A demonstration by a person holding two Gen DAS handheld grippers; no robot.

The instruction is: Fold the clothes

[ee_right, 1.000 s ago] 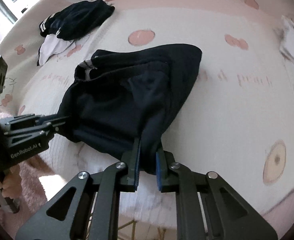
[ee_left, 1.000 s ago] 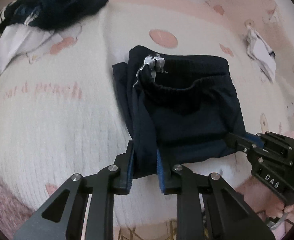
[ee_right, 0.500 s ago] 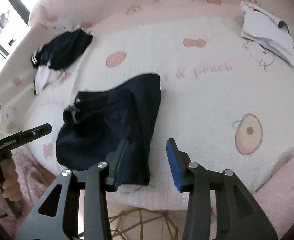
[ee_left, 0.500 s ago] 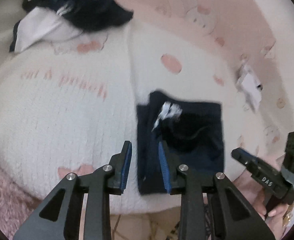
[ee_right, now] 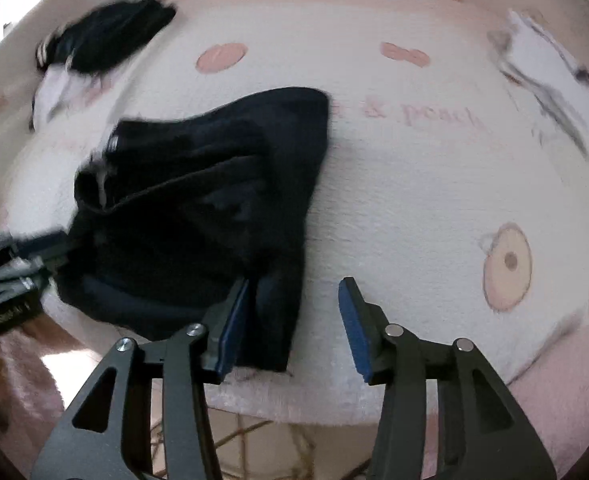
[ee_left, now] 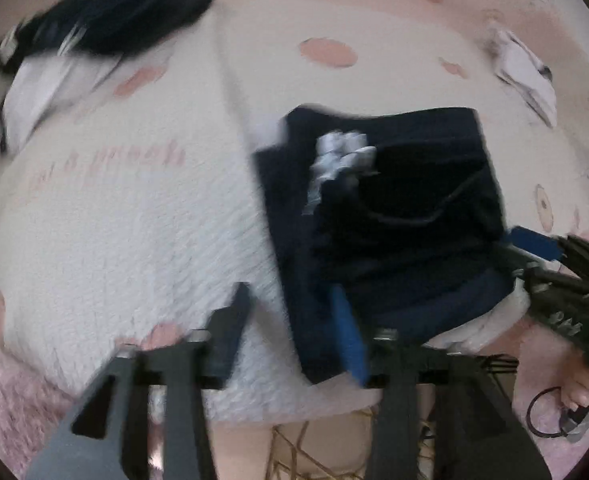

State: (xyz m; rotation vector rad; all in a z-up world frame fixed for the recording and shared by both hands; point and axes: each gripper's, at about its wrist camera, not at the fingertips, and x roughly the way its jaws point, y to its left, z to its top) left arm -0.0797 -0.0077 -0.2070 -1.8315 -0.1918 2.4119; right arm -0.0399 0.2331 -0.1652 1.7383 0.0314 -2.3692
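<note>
Folded navy shorts point(ee_left: 394, 220) point(ee_right: 198, 208) with a white waistband label lie on the white and pink blanket point(ee_left: 134, 240) near its front edge. My left gripper point(ee_left: 290, 332) is open wide at the shorts' near left corner, its blue right pad over the cloth. It also shows at the left edge of the right wrist view, as the left gripper point(ee_right: 18, 256) touching the shorts' side. My right gripper point(ee_right: 294, 320) is open, with the shorts' near right corner lying just inside its left finger. In the left wrist view the right gripper point(ee_left: 554, 276) sits at the shorts' right side.
A dark and white heap of clothes point(ee_left: 86, 44) point(ee_right: 98, 44) lies at the back left. A folded white garment point(ee_left: 526, 68) point(ee_right: 550, 92) lies at the back right. The blanket's front edge drops to a pink rug point(ee_left: 22, 392). A person's hand point(ee_left: 582, 388) holds the right gripper.
Both grippers were shut on the shorts' near edge a second ago. They let go and drew back, and now stand open, close in again at the near corners.
</note>
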